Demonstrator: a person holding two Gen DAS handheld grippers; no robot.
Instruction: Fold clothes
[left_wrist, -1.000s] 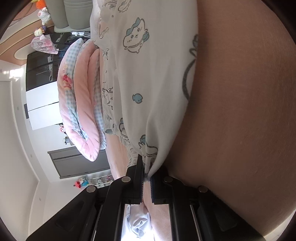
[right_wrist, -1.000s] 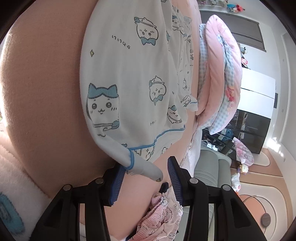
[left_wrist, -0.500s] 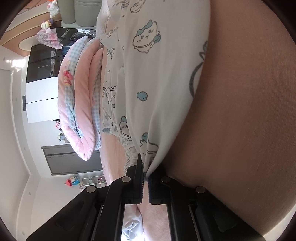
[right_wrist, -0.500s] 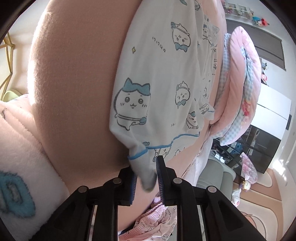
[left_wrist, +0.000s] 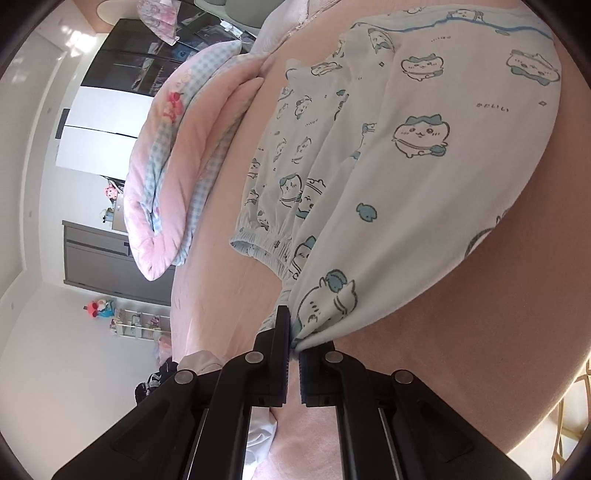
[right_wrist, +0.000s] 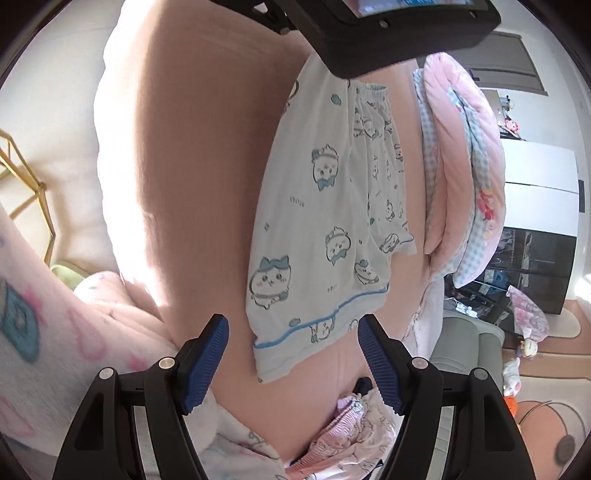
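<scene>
Pink bedsheet (left_wrist: 424, 387) under white cartoon-print pyjama shorts (left_wrist: 424, 166); left gripper (left_wrist: 292, 350) pinched on a shorts corner; right gripper (right_wrist: 293, 354) jaws opening, blue-piped hem just ahead, untouched; folded pink quilt (right_wrist: 461, 166) beyond

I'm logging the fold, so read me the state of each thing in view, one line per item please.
Left gripper: shut on a corner of the printed shorts.
Right gripper: jaws opening, nothing clamped between them.
Printed shorts: spread on the pink bed cover, hem corner lying free, other corner pinched.
Pink bed cover: laid smooth under the shorts.
Pink gingham quilt: folded, beside the shorts.
Pink garment: crumpled, unfolded.
</scene>
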